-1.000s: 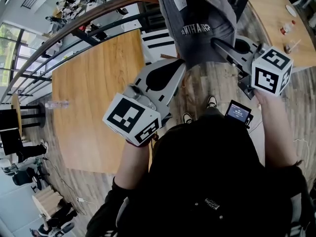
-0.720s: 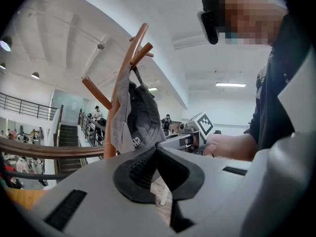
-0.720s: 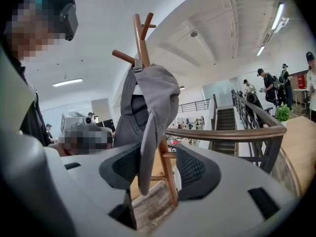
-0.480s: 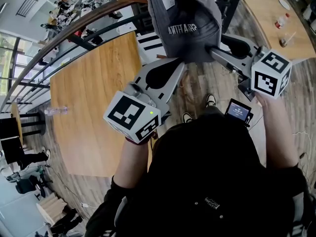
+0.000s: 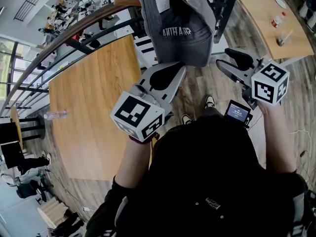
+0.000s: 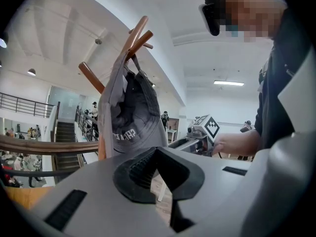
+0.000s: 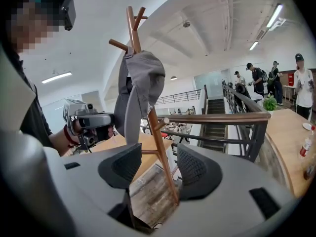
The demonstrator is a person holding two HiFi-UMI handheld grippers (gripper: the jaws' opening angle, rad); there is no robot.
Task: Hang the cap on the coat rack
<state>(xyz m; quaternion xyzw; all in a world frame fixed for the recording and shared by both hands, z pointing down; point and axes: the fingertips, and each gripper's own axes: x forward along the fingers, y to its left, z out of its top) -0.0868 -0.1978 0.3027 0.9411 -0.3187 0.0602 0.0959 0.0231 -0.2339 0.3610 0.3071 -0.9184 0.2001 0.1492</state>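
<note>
**Cap's up on the rack**

The grey cap (image 5: 180, 28) hangs off a peg near the top of the wooden coat rack (image 7: 159, 132). The right gripper (image 5: 231, 60) sits just right of it; its jaws have just swung wide and grip nothing. The left gripper (image 5: 180, 68) has its tips pinched together, right at the cap's lower edge.

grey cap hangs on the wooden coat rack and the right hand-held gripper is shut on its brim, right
No: the cap hangs on the coat rack, but the right hand-held gripper is open. Its jaws have just been opening and stand apart, gripping nothing, as the right gripper view shows.
</note>
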